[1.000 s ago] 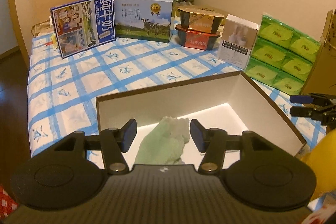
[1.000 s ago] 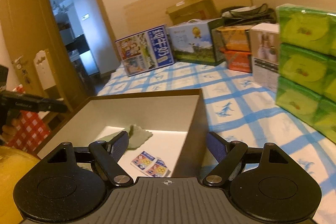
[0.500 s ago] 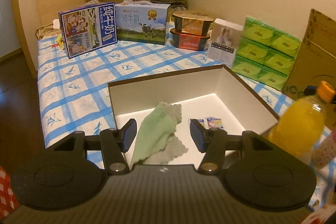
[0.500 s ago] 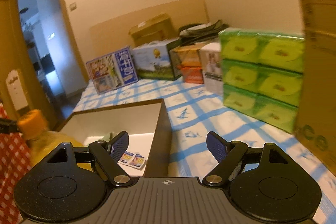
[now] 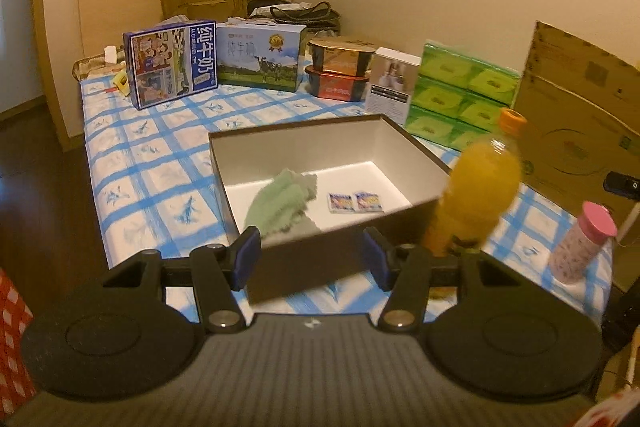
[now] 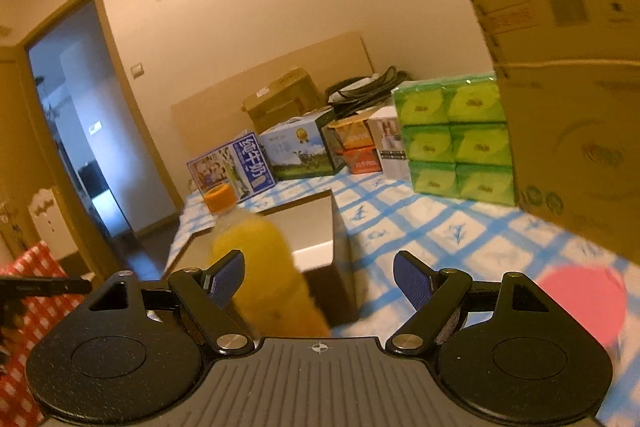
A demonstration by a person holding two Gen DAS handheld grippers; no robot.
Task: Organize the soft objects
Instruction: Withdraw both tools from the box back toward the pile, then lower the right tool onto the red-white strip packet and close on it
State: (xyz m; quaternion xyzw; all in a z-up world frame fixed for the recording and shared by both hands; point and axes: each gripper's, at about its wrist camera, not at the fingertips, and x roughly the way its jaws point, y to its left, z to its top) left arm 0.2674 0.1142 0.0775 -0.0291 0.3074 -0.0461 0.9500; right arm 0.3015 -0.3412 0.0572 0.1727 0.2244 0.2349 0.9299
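Nearest me, over the front edge of the blue-and-white checked tablecloth point(image 5: 152, 163), I hold my left gripper point(image 5: 311, 259) with its blue pads wide apart and nothing between them, level with the near wall of the open brown cardboard box with a white inside point(image 5: 320, 263). My right gripper point(image 6: 319, 275) is spread too and empty; the plastic bottle of orange drink with an orange cap point(image 6: 266, 267) stands just in front of its left pad, not gripped.

Inside the box lies the soft pale-green cloth point(image 5: 282, 205), bunched against the near-left side, with two small printed sachets point(image 5: 355, 202) flat beside it. I judge the cloth is placed there as the sorted soft thing. To the right, a clear jar with a pink lid point(image 5: 580, 247) stands near the table edge.

Further back, a stack of green tissue packs point(image 5: 460, 95) stands upright, likely soft goods too, beside the milk cartons point(image 5: 216, 63) along the far side.
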